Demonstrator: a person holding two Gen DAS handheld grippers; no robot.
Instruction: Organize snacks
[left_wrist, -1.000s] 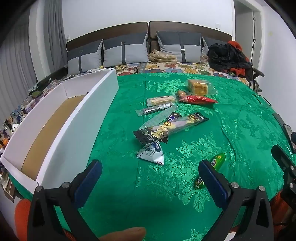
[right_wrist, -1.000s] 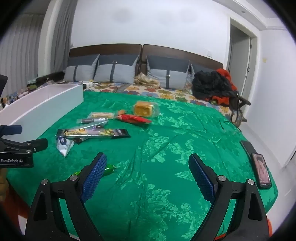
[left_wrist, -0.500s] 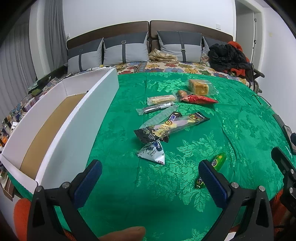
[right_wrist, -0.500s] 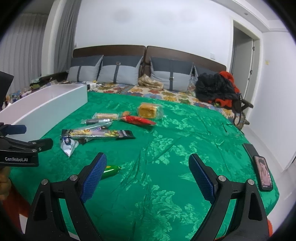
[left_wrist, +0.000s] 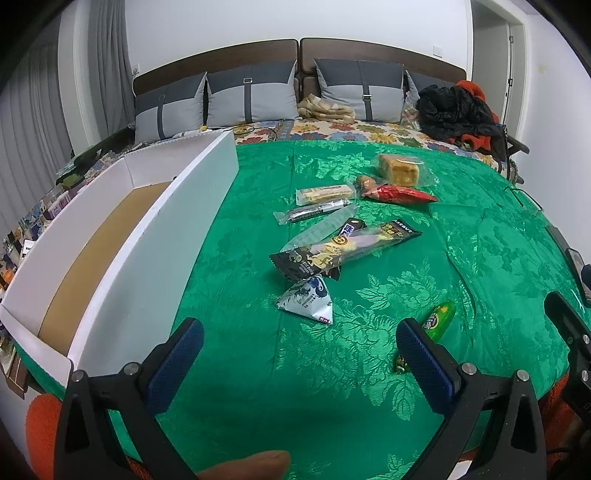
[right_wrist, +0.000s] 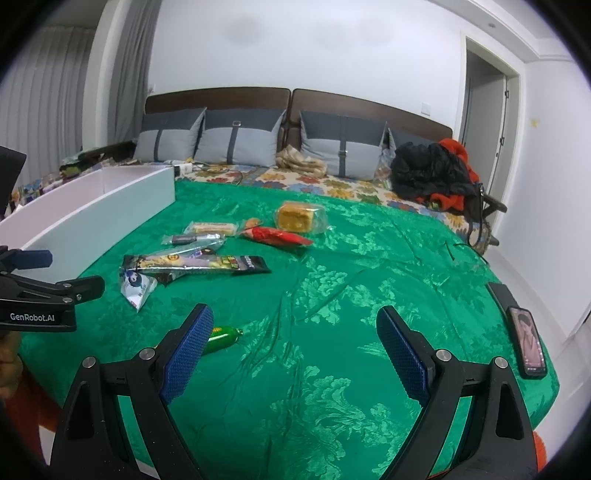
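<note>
Several wrapped snacks lie on a green cloth (left_wrist: 369, 387): a long black bar (left_wrist: 343, 251), a silver triangular pack (left_wrist: 308, 300), a green candy (left_wrist: 437, 320), a red pack (left_wrist: 400, 194), a wrapped cake (left_wrist: 400, 169) and a biscuit pack (left_wrist: 325, 192). A long white box (left_wrist: 122, 258) with a brown floor stands along the left. My left gripper (left_wrist: 299, 345) hovers open and empty near the front edge, short of the triangular pack. My right gripper (right_wrist: 293, 334) is open and empty too, with the green candy (right_wrist: 221, 334) beside its left finger and the black bar (right_wrist: 195, 264) beyond.
A phone (right_wrist: 528, 341) lies at the cloth's right edge. Grey pillows (left_wrist: 251, 96), a folded towel (left_wrist: 325, 107) and a black and orange pile of clothes (left_wrist: 458, 110) sit at the head of the bed. The left gripper's body (right_wrist: 40, 299) shows at the left of the right wrist view.
Both views have shifted only slightly; the right gripper has risen a little. Both grippers stay open and the snacks have not moved.
</note>
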